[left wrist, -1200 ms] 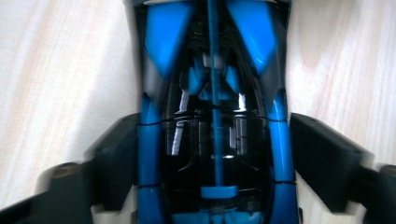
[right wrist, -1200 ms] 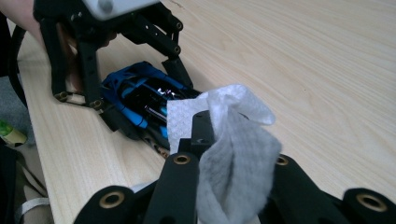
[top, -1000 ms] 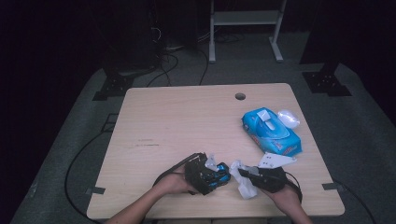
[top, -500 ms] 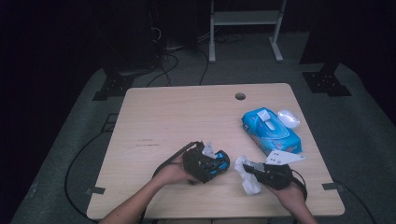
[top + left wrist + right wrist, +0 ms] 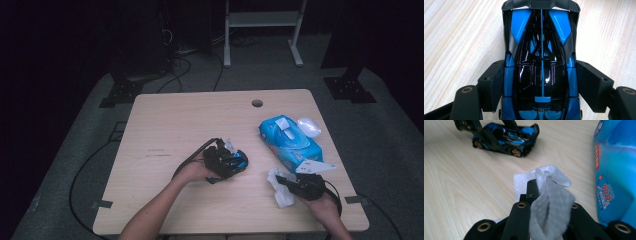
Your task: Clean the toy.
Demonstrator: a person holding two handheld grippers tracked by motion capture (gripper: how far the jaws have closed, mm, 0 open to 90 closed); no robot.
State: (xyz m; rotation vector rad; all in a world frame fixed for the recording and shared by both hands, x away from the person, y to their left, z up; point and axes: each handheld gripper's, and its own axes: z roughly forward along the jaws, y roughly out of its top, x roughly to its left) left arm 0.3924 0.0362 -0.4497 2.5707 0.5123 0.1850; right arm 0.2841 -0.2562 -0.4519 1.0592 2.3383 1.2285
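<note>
- Toy car [image 5: 541, 65]: glossy black with bright blue panels and a thin blue centre stripe; gold wheel hubs.
- Wipe [image 5: 549, 202]: white, greyish where bunched.
- Wipes pack [image 5: 290, 142]: light blue with a white flap; red and white print on its side.
- Table [image 5: 180, 120]: pale wood grain.
- Grippers [image 5: 222, 161] [image 5: 300, 186]: black, brass-coloured rivets.

The high view is looking down and forward over the whole tabletop [image 5: 175, 125]. The 2 gripper views are sitting close, both sharing the toy car [image 5: 541, 62] with it.
</note>
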